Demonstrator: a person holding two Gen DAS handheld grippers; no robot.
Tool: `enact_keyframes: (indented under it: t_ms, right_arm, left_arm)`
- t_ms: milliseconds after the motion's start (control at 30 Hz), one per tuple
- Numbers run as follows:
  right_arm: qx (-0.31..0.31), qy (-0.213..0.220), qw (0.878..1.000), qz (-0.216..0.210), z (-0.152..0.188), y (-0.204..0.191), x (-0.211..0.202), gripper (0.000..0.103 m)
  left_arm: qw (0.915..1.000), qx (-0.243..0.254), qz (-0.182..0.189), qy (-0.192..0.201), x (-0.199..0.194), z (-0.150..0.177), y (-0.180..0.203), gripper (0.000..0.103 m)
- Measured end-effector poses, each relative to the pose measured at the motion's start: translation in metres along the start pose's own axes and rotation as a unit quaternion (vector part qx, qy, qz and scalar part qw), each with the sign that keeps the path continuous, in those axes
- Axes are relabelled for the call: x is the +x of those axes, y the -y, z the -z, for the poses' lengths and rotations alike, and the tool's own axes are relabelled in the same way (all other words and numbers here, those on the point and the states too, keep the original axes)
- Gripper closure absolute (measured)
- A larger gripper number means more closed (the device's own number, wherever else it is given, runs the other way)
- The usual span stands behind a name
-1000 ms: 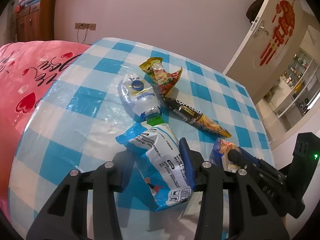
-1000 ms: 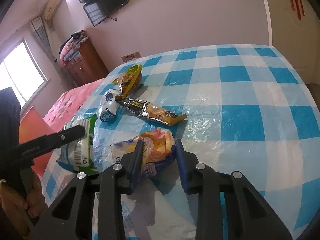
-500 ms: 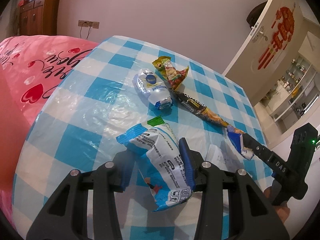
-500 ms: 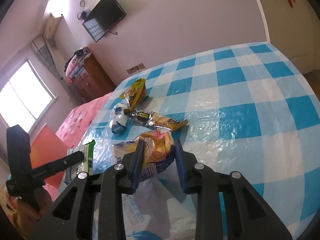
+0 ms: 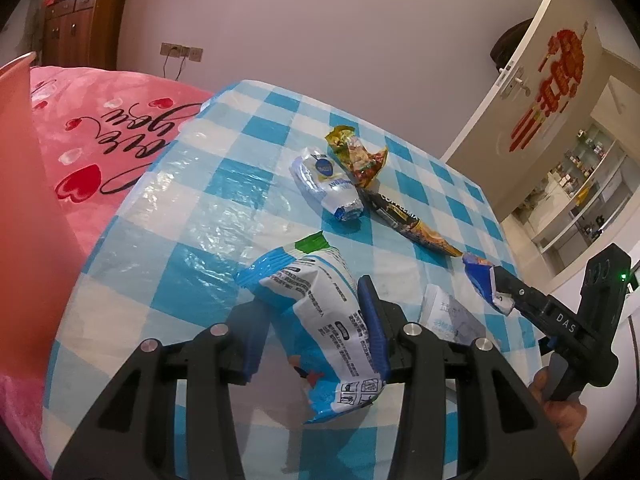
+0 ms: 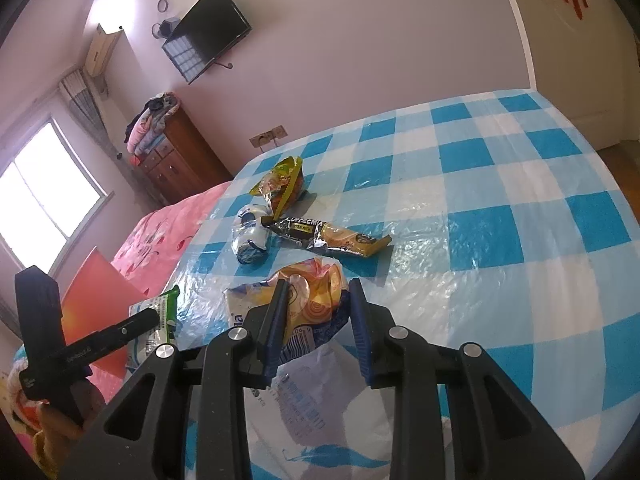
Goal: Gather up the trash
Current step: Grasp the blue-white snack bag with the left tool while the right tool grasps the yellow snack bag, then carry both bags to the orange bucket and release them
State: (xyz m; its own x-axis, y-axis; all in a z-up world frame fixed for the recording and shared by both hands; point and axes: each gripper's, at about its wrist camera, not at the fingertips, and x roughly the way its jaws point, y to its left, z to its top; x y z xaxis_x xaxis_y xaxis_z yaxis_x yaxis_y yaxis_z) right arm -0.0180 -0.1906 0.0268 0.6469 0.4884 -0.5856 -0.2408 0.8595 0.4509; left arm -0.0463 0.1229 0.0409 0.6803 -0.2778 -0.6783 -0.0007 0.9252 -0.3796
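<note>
From the left wrist camera, the left gripper [image 5: 316, 320] has its blue-padded jaws closed on a white and blue snack wrapper [image 5: 320, 316] with a green tab at its far end, held clear above the blue and white checked tablecloth [image 5: 192, 240]. Farther off on the cloth lie three more pieces of trash close together: a crumpled white and blue pouch [image 5: 326, 186], a yellow and red wrapper [image 5: 356, 152] touching its far side, and a long black and gold coffee-mix sachet [image 5: 408, 220] running off to the right. A flat white packet [image 5: 448, 312] rests just beside the gripper's right finger. At the right edge the right gripper [image 5: 494, 284] pinches a blue-edged wrapper, and a bit of the hand holding it shows below. A pink blanket [image 5: 100, 148] with red hearts (and black script) borders the cloth on the left, with an orange-red panel [image 5: 28, 208] at the frame's edge.

From the right wrist camera, the right gripper [image 6: 316, 312] is clamped narrowly on a yellow-orange wrapper with a blue edge [image 6: 316, 300], lifted over a white plastic bag [image 6: 320, 396] that lies on the cloth under the jaws. The pouch [image 6: 250, 236], the yellow and red wrapper [image 6: 282, 186] and the sachet [image 6: 328, 236] sit beyond. At lower left the left gripper [image 6: 148, 318] grips the green-tabbed wrapper [image 6: 160, 320] beside the orange-red panel [image 6: 100, 304].
</note>
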Motion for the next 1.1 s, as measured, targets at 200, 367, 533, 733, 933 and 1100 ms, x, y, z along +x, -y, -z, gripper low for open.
enact_keyframes:
  t_ms: [200,367,533,733,933,1100]
  right_arm:
    - [0.017,0.009,1.000,0.001,-0.005,0.000,-0.015,0.071]
    - [0.032,0.021,0.999,0.001,-0.012,-0.002,-0.031,0.071]
    - [0.041,0.023,0.999,-0.004,-0.015,-0.009,-0.037,0.071]
    - [0.031,0.016,0.999,-0.013,-0.016,-0.032,-0.035,0.071]
    - [0.013,0.010,0.999,-0.033,-0.022,-0.061,-0.033,0.071]
    - [-0.001,0.015,0.998,-0.056,-0.032,-0.087,-0.036,0.071]
  left_arm:
    - [0.9999,0.001,0.008,0.006,-0.008,0.001,-0.008,0.059]
    - [0.9998,-0.002,0.016,0.008,-0.013,0.001,-0.014,0.059]
    - [0.9996,-0.006,0.025,0.014,-0.022,0.000,-0.021,0.059]
    - [0.9989,-0.010,0.036,0.029,-0.037,-0.005,-0.027,0.059]
    - [0.9973,-0.007,0.049,0.054,-0.059,-0.016,-0.028,0.059]
    - [0.9952,-0.006,0.052,0.083,-0.082,-0.029,-0.031,0.062]
